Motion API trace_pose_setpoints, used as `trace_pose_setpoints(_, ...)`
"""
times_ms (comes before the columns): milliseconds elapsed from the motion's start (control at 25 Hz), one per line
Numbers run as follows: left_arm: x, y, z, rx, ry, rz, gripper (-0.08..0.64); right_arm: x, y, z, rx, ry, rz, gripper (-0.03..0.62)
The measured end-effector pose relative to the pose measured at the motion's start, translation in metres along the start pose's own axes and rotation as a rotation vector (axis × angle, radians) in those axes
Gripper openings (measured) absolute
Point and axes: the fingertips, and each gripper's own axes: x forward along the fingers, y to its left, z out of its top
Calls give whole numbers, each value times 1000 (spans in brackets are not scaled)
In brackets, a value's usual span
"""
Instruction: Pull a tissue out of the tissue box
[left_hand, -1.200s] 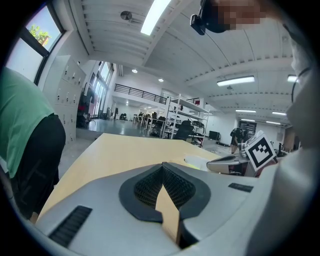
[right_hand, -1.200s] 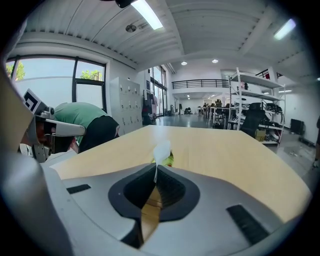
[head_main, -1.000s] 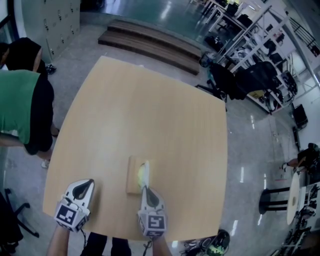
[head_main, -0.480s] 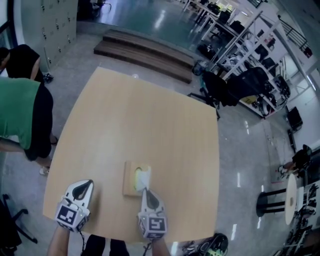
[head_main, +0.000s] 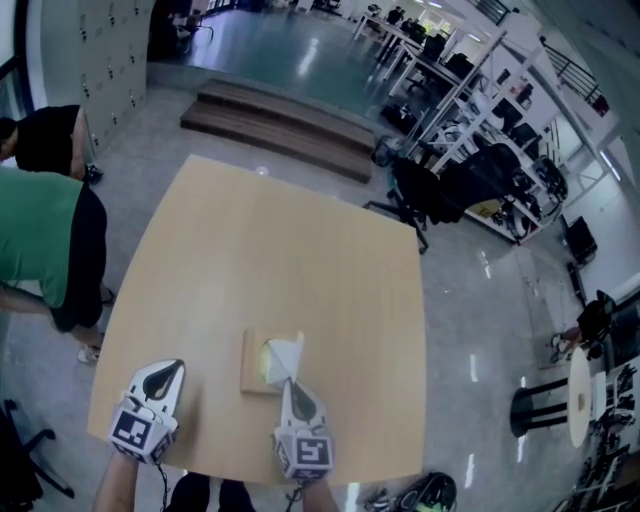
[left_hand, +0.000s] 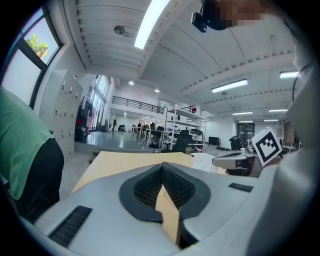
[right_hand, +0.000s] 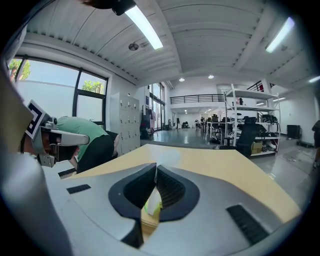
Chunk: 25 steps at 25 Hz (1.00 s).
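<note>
The right gripper is pressed together on the near tip of a white tissue. Its own view shows the thin sheet caught between the pads. The tissue rises as a small tent out of the yellowish opening in the top of the tissue box, with its far end apparently inside the opening.

The box lies flat on the pale wooden counter, close to the near edge and just beyond the right gripper. Its long axis runs near to far and its opening faces up. The left gripper hovers to the left of the box, apart from it, with its jaws together and nothing between them.

The tissue is judged to be very light, limp and easy to tear. The pinched corner seems the right place to hold it, since a soft sheet offers no stiffer part. The sheet stretches from the opening up and toward the near side, so its drawn-out axis slants between box and gripper.

The box looks small and light as well. It may lift or slide with the sheet, as nothing is pressing it down. A straight pull along the sheet's own line should free it with the least tearing.
</note>
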Motion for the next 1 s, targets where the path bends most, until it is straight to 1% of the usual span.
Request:
trace_pose_setpoints(80,-7,-1,9,1,-9,0,8,-9,2,11,1,-10,-10,8)
trace_pose_setpoints(200,-17,-6,31,-22,-20,2,8,-23,5,32,-9,-41,-12,8)
trace_pose_setpoints(360,-24,-14,46,-6,-55,-24,8,-38,3,53,-13,-73,-28,8)
trace_pose_setpoints(560,-34,-27,80,21,-104,-42,8,-62,0,77,-18,-119,-43,8)
trace_pose_setpoints(720,-39,-39,97,41,-122,-66,8,-84,-4,92,30,-158,-73,8)
trace_pose_setpoints(840,-46,-50,109,57,-132,-89,8,-102,-7,97,43,-182,-93,8)
trace_pose_setpoints(920,-48,-57,110,62,-141,-101,8,-111,-8,97,74,-201,-94,8)
trace_pose_setpoints(1000,-49,-61,108,61,-146,-111,8,-119,-8,98,85,-210,-99,8)
